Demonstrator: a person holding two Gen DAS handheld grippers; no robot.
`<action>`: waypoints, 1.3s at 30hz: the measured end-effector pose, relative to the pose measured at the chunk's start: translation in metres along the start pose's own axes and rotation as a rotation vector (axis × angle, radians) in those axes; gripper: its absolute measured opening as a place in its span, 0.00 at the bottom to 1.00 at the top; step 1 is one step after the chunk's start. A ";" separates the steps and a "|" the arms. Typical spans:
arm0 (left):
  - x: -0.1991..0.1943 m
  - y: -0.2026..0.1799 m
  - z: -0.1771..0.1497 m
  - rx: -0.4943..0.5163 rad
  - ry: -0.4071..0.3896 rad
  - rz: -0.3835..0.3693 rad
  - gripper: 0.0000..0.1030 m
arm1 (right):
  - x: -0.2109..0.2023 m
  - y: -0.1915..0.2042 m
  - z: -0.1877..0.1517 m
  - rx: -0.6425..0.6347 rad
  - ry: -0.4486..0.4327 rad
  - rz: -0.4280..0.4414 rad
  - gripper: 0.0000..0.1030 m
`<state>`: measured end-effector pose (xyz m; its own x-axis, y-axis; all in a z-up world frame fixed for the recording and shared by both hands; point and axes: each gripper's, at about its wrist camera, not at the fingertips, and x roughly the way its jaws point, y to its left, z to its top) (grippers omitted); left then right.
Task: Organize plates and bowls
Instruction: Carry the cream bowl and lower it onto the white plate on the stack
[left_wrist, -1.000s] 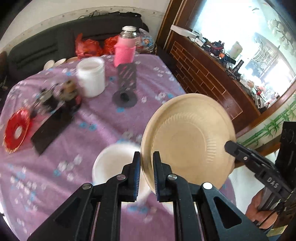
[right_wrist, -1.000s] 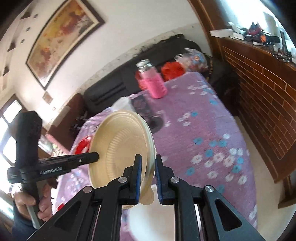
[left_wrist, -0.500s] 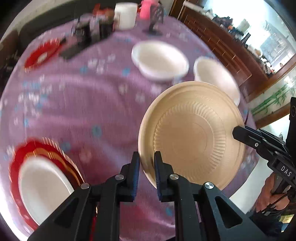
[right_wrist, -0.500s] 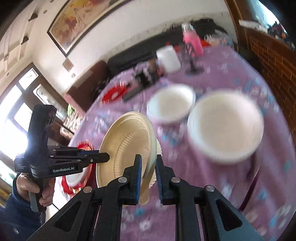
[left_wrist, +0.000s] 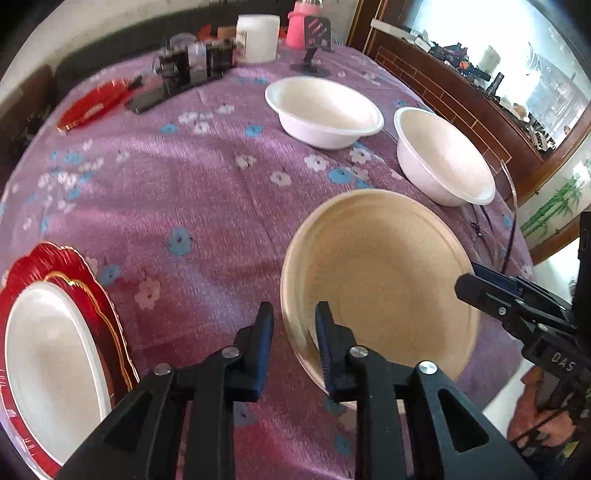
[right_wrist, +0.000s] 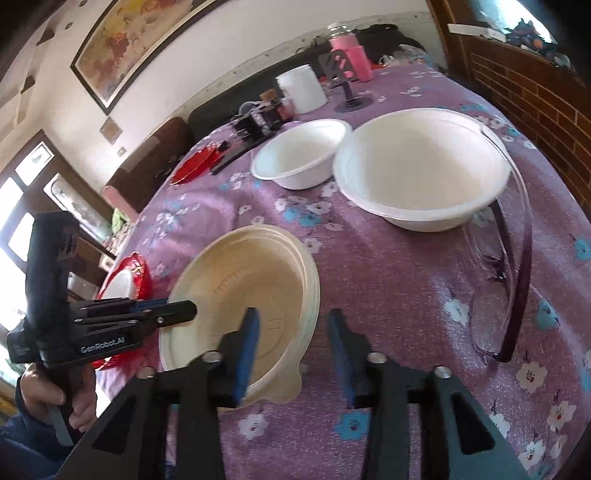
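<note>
The left gripper (left_wrist: 293, 332) has its jaws parted a little, with the near rim of the tan paper plate (left_wrist: 380, 284) standing in the gap; whether the pads actually touch the rim cannot be told; the right gripper (right_wrist: 291, 343) stands wide, its left finger lying over the plate's inner face and its right finger off the plate, over the cloth; it holds nothing. In the right wrist view the tan paper plate (right_wrist: 251, 295) looks like a small stack, with 2 or more rims showing at its right edge; it sits low over the purple flowered tablecloth (left_wrist: 192, 192) near the table's front edge; whether it rests on the cloth cannot be told.

Beyond it stand 2 white bowls, the nearer bowl (left_wrist: 443, 155) by the table's right edge and the farther bowl (left_wrist: 325, 110) just beside it, the 2 apart; at the left edge lies a red plate (left_wrist: 92, 280) with a white plate (left_wrist: 48, 354) on top of it; a pair of glasses (right_wrist: 506, 258) lies on the cloth right of the nearer bowl; at the far end stand a white jar (left_wrist: 256, 37), a pink bottle (left_wrist: 299, 22) and a smaller red plate (left_wrist: 92, 107).
</note>
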<state>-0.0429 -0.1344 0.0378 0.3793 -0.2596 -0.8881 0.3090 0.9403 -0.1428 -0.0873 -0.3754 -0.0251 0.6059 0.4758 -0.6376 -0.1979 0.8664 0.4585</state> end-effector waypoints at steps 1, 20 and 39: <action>0.002 -0.002 0.000 0.006 -0.009 0.002 0.24 | -0.001 -0.002 0.000 0.008 -0.007 0.007 0.43; -0.051 -0.002 -0.009 0.063 -0.206 0.054 0.19 | -0.016 0.029 0.003 0.013 -0.083 0.091 0.18; -0.133 0.135 -0.053 -0.182 -0.247 0.039 0.19 | 0.035 0.161 0.027 -0.171 0.048 0.310 0.19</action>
<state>-0.0984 0.0387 0.1136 0.5949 -0.2468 -0.7650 0.1373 0.9689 -0.2059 -0.0769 -0.2233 0.0435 0.4605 0.7231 -0.5148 -0.4949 0.6906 0.5274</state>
